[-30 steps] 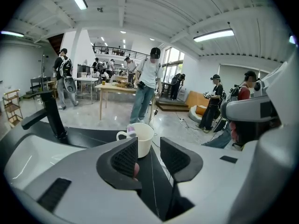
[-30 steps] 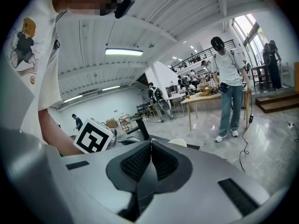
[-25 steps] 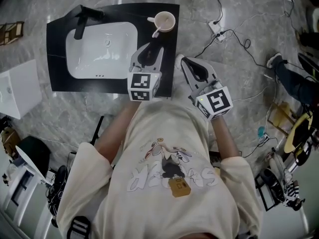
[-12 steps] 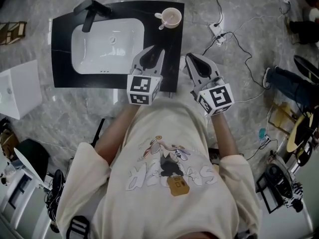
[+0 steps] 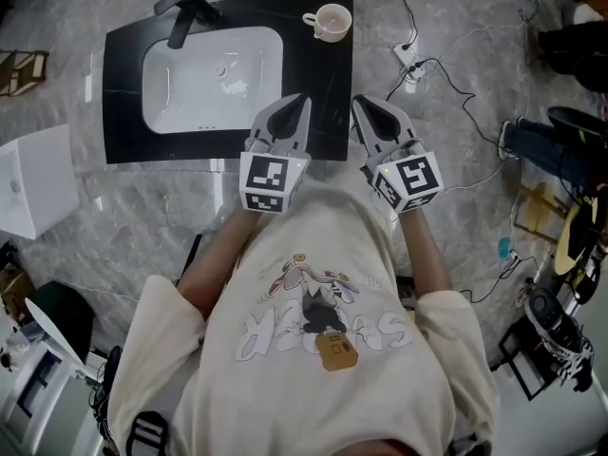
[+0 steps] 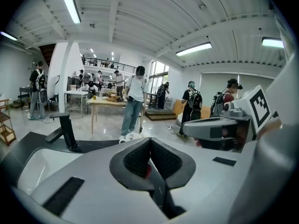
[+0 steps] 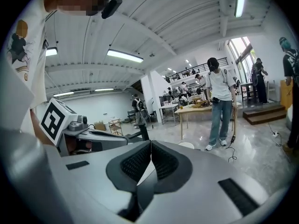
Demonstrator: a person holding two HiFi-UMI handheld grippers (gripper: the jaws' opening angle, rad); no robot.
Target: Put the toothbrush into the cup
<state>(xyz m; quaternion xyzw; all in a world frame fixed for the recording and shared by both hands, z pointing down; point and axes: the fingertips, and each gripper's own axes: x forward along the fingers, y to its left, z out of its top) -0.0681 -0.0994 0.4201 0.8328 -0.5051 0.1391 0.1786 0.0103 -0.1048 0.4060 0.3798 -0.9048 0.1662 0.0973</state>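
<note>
A cream cup with a side handle stands on the black counter, right of the white sink. At this size I cannot make out the toothbrush. My left gripper hangs over the counter's near edge. Its jaws are closing and meet, with nothing between them. My right gripper is beside it, shut and empty. In the left gripper view the cup shows just above the shut left gripper. In the right gripper view the cup sits right of the shut right gripper.
A black faucet stands at the sink's far left corner. A white box lies on the floor at left. Cables and a power strip trail over the floor at right. People and tables fill the hall behind.
The left gripper's jaws have closed. Both grippers have drawn back from the cup toward my body and risen a little.
</note>
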